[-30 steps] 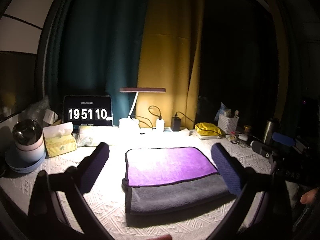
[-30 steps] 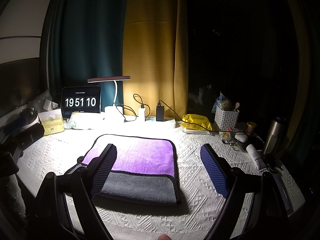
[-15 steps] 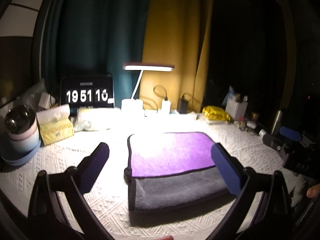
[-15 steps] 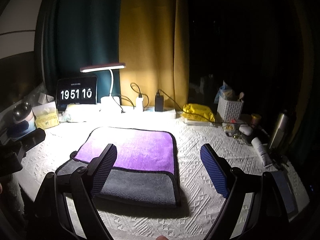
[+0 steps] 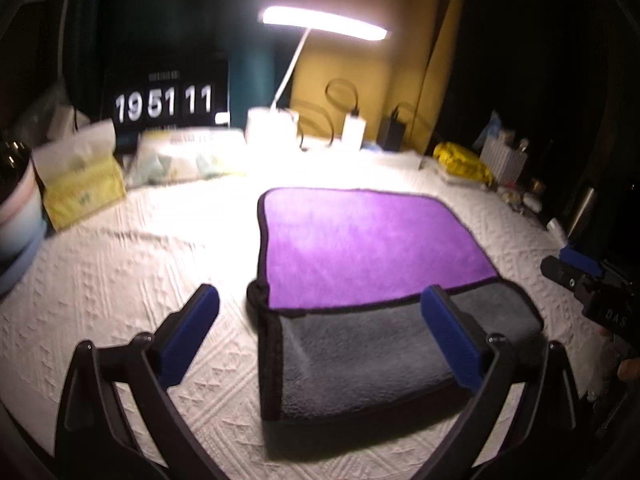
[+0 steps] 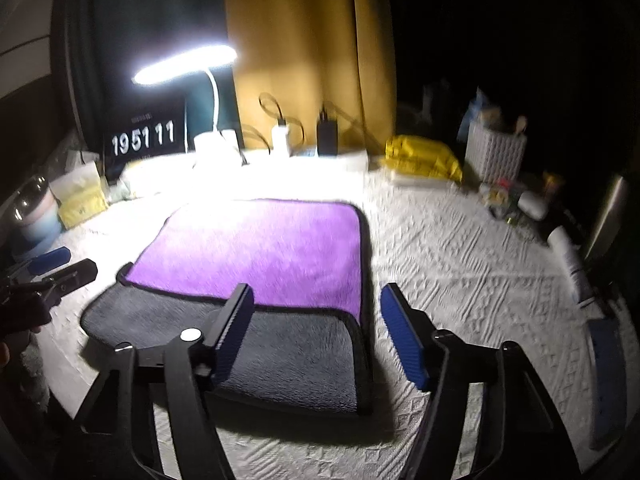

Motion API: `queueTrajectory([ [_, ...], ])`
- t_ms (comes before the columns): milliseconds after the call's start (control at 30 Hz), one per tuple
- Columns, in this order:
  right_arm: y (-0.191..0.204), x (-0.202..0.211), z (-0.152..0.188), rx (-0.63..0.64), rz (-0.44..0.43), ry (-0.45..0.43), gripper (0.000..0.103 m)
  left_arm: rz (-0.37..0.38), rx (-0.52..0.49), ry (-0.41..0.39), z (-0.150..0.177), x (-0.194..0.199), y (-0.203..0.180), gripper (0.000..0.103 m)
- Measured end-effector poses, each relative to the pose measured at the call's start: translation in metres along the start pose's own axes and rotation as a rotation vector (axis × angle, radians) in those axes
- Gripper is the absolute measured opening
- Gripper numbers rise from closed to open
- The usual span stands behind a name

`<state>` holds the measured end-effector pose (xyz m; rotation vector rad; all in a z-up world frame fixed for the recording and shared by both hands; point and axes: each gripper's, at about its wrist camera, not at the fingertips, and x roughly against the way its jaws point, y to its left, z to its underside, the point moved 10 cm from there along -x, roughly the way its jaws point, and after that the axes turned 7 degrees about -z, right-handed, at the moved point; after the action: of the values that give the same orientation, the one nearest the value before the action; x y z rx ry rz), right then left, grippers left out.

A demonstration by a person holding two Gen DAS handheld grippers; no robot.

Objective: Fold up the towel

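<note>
A towel [image 5: 368,248] lies partly folded on the white tablecloth, its purple side on top and a grey band [image 5: 372,352] showing along the near edge. It also shows in the right wrist view [image 6: 264,252]. My left gripper [image 5: 320,332] is open and empty, above the towel's near left corner. My right gripper [image 6: 318,336] is open and empty, above the towel's near right corner [image 6: 360,360]. The right gripper shows at the right edge of the left wrist view [image 5: 588,280].
A lit desk lamp [image 5: 324,24], a clock display [image 5: 164,100], a tissue box [image 5: 80,184] and a cup [image 5: 16,208] stand at the back left. A yellow packet [image 6: 424,158], white basket [image 6: 494,152], bottles and steel flask [image 6: 608,216] crowd the right.
Both grippers have come down and forward toward the towel's near edge. The right gripper's fingers have drawn closer together. The towel has not moved.
</note>
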<state>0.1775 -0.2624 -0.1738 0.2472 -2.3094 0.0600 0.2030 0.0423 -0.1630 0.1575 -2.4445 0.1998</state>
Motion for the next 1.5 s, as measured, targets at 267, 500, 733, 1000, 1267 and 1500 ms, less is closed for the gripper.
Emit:
queueTrajectory([
  [267, -0.02, -0.044, 0.024, -0.009, -0.019, 0.127, 0.052, -0.002, 0.001, 0.135, 0.029, -0.039, 0.005, 0.07],
  [500, -0.027, -0.061, 0.031, 0.018, -0.037, 0.171, 0.047, -0.032, -0.013, 0.18, 0.039, -0.049, 0.006, 0.06],
  [733, -0.024, -0.071, 0.038, 0.038, -0.05, 0.191, 0.027, -0.071, -0.053, 0.175, 0.038, -0.052, 0.01, 0.04],
  [1000, -0.022, -0.057, 0.03, 0.092, -0.009, 0.126, 0.006, -0.105, -0.056, 0.151, 0.038, -0.049, 0.013, 0.009],
  [1267, -0.013, -0.033, 0.012, 0.15, 0.037, 0.023, 0.006, -0.073, -0.06, 0.111, 0.028, -0.036, 0.002, 0.007],
  [1500, -0.007, -0.013, -0.008, 0.158, 0.029, -0.05, 0.006, -0.044, -0.052, 0.056, 0.006, -0.022, -0.003, 0.007],
])
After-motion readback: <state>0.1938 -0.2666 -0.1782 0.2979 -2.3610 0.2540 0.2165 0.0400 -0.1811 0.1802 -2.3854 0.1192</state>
